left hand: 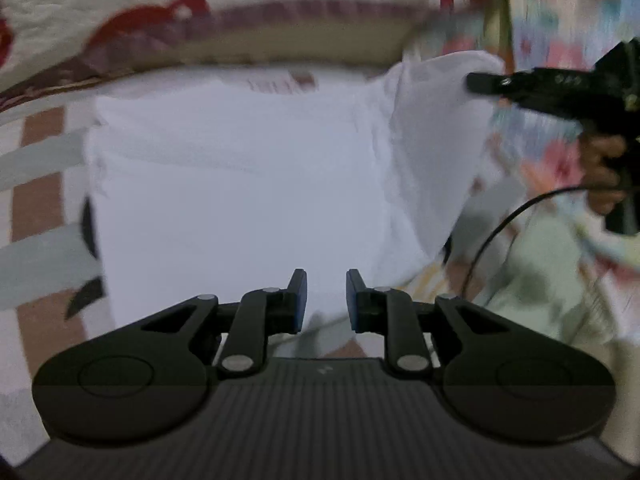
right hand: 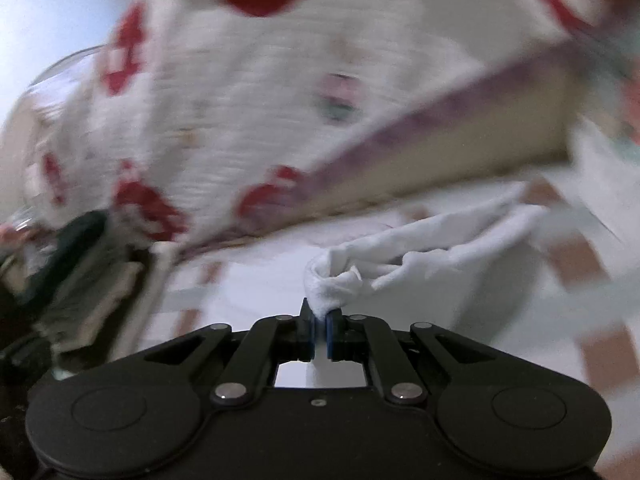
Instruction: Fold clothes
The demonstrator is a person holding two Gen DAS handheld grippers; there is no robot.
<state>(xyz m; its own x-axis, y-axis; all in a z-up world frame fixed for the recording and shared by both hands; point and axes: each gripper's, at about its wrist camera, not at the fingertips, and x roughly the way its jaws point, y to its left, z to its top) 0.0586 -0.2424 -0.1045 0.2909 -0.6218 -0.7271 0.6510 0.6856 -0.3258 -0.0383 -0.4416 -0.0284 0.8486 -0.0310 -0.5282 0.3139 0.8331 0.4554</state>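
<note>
Bottom centre of the left wrist view, left gripper [left hand: 326, 300] has jaws spread, nothing between them, over the white garment [left hand: 240, 184] filling mid-frame; right gripper [left hand: 486, 82] at upper right lifts its corner. Right wrist view, bottom centre: right gripper [right hand: 319, 330] pinches bunched white garment [right hand: 420, 248], blurred quilt [right hand: 248, 100] above.

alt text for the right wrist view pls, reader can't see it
The right gripper is shut on a bunched corner of a white cloth garment, lifting it above a checked bed sheet. Behind lies a blurred white quilt with red patterns.
</note>
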